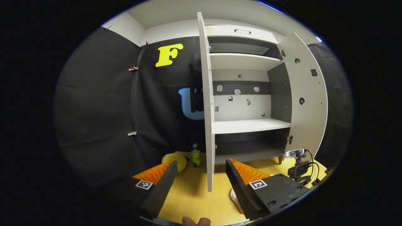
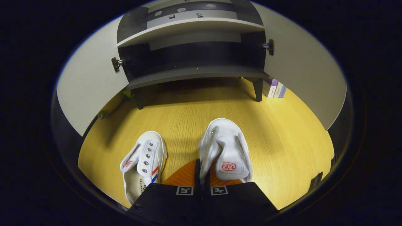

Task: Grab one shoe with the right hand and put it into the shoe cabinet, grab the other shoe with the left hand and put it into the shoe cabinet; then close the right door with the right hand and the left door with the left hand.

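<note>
Right gripper [image 2: 201, 168] clamped on shoe [image 2: 226, 153], left gripper [image 1: 201, 179] apart facing shoe cabinet [image 1: 248, 125].

Two white canvas shoes, left shoe [image 2: 143, 164] lying flat and right shoe [image 2: 225, 153] (toes toward cabinet), sit before the shoe cabinet [image 2: 191, 73], both doors open.

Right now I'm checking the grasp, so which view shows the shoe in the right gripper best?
The right gripper view: the right gripper is shut on the side wall of the right shoe, seen from above beside the left shoe. The left gripper view catches a white sliver of a shoe behind its own finger.
</note>
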Motion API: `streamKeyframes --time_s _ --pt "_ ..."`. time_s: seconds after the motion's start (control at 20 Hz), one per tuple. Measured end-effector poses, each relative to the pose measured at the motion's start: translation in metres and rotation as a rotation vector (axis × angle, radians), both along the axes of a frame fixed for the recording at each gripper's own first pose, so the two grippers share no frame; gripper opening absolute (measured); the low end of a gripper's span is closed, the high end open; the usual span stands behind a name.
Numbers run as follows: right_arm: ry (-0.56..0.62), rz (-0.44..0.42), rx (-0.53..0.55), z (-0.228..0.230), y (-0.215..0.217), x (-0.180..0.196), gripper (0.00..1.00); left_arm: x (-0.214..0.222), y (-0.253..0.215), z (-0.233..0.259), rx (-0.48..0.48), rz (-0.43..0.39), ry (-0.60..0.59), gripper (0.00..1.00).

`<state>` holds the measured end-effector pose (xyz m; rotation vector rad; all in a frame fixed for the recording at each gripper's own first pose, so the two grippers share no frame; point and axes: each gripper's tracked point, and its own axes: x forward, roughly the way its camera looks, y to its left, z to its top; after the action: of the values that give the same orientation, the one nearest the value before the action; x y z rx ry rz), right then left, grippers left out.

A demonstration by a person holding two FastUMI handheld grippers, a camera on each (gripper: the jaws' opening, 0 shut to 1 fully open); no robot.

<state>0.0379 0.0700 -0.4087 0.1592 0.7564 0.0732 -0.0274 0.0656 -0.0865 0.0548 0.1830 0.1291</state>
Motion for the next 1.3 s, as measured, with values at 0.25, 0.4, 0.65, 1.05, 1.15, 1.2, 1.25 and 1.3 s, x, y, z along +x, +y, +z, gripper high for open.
streamKeyframes --time_s 0.25,0.4,0.65,1.05,1.15,1.2,1.25,1.3 --pt "-0.055 -0.003 0.024 0.057 -0.009 0.004 0.05 -0.002 -0.002 0.006 0.000 -0.003 -0.017 0.95" --pt "-0.111 0.009 0.024 0.110 -0.010 0.021 0.05 -0.002 -0.005 0.007 -0.002 -0.012 -0.025 0.95" --pt "-0.203 0.002 0.076 0.207 -0.007 0.075 0.05 0.000 -0.012 0.002 -0.046 -0.019 -0.021 0.95" --pt "-0.328 0.028 0.049 0.325 -0.022 0.193 0.05 0.000 -0.022 -0.003 -0.091 -0.023 -0.018 0.95" --pt "-0.318 0.045 0.027 0.331 -0.023 0.223 0.05 0.004 -0.019 -0.005 -0.094 -0.010 -0.016 0.95" --pt "-0.306 0.053 0.016 0.328 -0.023 0.237 0.05 0.005 -0.018 -0.005 -0.093 -0.003 -0.017 0.95" --pt "-0.303 0.060 0.005 0.327 -0.023 0.252 0.05 0.007 -0.015 -0.004 -0.091 0.005 -0.020 0.95" --pt "-0.293 0.063 -0.001 0.323 -0.023 0.265 0.05 0.007 -0.014 -0.004 -0.089 0.014 -0.022 0.95"
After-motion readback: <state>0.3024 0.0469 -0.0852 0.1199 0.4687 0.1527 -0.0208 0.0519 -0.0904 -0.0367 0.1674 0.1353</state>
